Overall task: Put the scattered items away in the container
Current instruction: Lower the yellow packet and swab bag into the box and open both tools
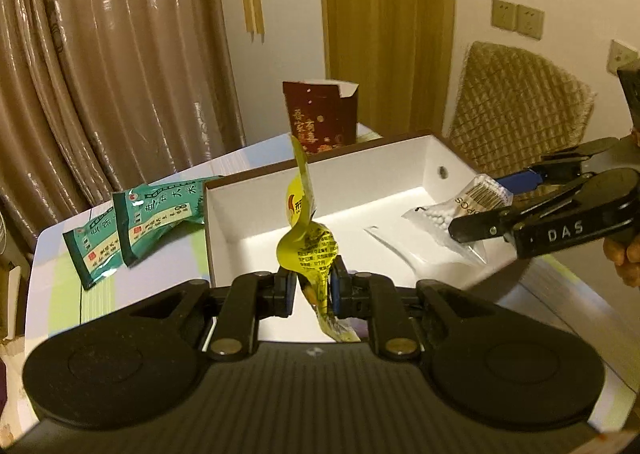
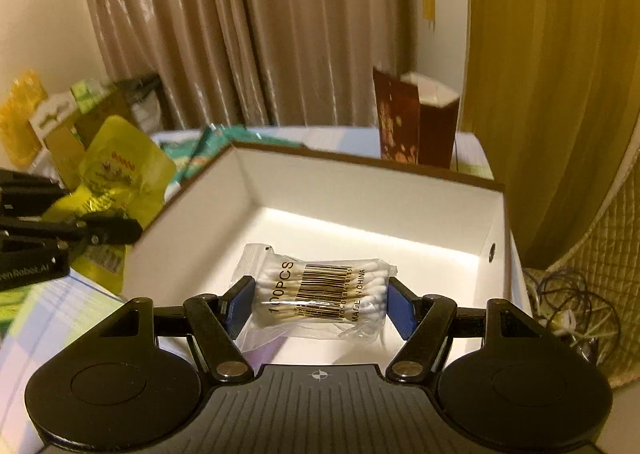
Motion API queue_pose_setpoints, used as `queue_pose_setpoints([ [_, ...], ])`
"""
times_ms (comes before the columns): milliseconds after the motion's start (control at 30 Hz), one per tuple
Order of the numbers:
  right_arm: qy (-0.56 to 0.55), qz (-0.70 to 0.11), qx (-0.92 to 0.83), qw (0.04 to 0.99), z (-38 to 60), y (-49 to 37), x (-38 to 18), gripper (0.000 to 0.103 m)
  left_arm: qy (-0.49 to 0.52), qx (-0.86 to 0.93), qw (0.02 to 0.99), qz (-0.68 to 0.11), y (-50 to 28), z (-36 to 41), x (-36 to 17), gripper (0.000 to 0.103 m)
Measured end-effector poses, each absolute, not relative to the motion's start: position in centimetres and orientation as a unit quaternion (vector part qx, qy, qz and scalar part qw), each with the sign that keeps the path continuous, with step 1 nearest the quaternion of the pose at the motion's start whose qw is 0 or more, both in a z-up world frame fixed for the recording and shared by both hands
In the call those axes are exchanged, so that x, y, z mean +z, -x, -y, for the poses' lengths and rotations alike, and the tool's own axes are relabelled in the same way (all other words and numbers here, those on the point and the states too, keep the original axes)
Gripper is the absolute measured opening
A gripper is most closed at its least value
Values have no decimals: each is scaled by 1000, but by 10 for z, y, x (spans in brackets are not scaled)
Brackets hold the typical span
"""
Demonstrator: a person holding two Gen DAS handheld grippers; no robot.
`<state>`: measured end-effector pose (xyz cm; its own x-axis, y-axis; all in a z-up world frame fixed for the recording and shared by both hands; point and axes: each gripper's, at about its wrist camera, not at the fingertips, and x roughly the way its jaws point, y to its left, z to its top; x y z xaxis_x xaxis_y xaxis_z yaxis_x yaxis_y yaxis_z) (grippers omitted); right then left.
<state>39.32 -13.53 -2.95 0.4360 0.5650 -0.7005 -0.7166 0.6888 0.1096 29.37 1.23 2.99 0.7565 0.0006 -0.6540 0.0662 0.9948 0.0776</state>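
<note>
A white open box (image 1: 256,221) stands on the table; it also shows in the right wrist view (image 2: 192,230). My left gripper (image 1: 313,288) is shut on a yellow snack packet (image 1: 310,250) and holds it upright at the box's near edge. My right gripper (image 2: 320,304) is shut on a clear bag of cotton swabs (image 2: 320,290) and holds it over the inside of the box. In the left wrist view the right gripper (image 1: 500,201) reaches in from the right with that bag (image 1: 448,217). In the right wrist view the yellow packet (image 2: 120,169) hangs left of the box.
Two green packets (image 1: 136,225) lie on the table left of the box. A dark red paper carton (image 1: 320,117) stands behind the box. A chair with a quilted cushion (image 1: 516,101) is at the right. Curtains hang behind the table.
</note>
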Motion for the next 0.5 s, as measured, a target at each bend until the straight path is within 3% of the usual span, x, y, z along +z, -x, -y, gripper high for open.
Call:
queue_pose_setpoints([
  [500, 166, -450, 353, 804, 98, -444, -90, 66, -17, -29, 870, -492, -392, -33, -52, 14],
])
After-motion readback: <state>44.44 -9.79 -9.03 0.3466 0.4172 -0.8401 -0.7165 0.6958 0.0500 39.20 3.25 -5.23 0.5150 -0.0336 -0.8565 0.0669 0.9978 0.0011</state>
